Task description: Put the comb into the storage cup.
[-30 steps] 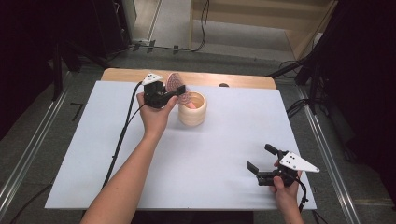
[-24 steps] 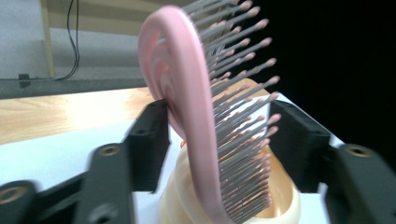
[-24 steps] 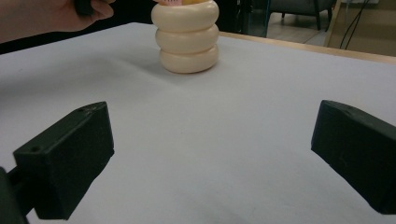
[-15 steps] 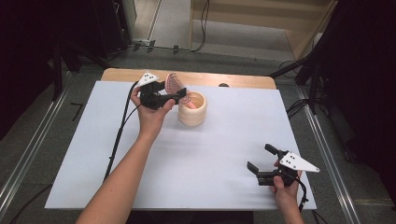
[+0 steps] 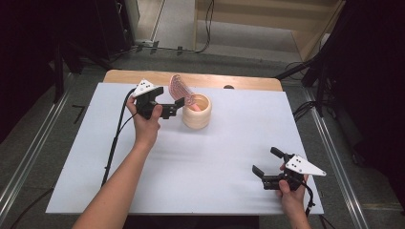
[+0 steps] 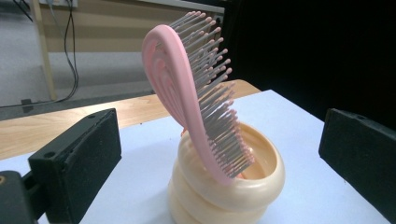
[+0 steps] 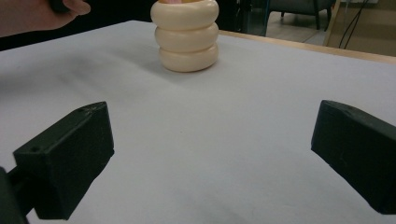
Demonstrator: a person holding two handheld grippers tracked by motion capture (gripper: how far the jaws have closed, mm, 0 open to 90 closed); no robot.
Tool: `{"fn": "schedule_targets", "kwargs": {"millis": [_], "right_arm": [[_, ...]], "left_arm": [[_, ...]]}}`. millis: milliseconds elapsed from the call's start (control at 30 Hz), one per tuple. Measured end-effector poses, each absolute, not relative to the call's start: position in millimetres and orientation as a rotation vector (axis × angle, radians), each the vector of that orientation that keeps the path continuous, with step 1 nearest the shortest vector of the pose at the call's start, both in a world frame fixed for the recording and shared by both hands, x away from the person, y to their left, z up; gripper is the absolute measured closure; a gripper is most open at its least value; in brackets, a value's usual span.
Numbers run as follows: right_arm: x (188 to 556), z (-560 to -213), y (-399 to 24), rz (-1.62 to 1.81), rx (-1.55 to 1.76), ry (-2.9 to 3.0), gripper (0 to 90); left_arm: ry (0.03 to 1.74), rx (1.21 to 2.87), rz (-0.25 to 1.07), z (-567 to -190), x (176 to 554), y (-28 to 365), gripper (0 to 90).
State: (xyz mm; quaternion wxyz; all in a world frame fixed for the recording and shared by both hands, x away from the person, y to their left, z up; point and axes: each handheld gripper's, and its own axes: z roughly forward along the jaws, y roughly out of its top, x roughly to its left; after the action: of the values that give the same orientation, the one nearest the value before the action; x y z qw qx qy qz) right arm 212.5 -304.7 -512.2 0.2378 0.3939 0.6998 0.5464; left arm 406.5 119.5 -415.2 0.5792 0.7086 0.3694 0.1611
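hairbrush (image 6: 196, 98) stands bristle-end up in the cream ribbed cup (image 5: 197, 111) on the tabletop (image 5: 229, 138); light, stiff plastic, best pinched by its flat back. left gripper (image 5: 173, 106) fingers have just been opening, empty; right gripper (image 5: 267, 168) wide, empty.

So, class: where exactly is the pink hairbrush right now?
In the high view the pink hairbrush stands handle-down in the cream ribbed cup, near the table's far edge, leaning left toward the open left gripper, which does not touch it.
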Motion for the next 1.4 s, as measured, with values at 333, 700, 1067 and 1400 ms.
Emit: {"fn": "schedule_targets", "kwargs": {"millis": [333, 700, 1067, 1400], "right_arm": [[212.7, -512.2, -303.6, 1.485, 1.076, 1.922, 0.0], [213.3, -512.6, -302.1, 1.473, 1.074, 1.926, 0.0], [214.4, -513.6, -302.7, 1.485, 1.083, 1.916, 0.0], [214.9, -513.9, -302.5, 1.482, 1.086, 1.917, 0.0]], "left_arm": [[0.842, 1.666, 0.381, -417.2, 393.0, 133.2, 0.0], [0.819, 1.666, 0.39, -418.6, 377.8, 149.3, 0.0], [0.805, 1.677, 0.406, -424.2, 364.1, 161.0, 0.0], [0.779, 1.674, 0.411, -425.0, 351.0, 166.5, 0.0]]}}
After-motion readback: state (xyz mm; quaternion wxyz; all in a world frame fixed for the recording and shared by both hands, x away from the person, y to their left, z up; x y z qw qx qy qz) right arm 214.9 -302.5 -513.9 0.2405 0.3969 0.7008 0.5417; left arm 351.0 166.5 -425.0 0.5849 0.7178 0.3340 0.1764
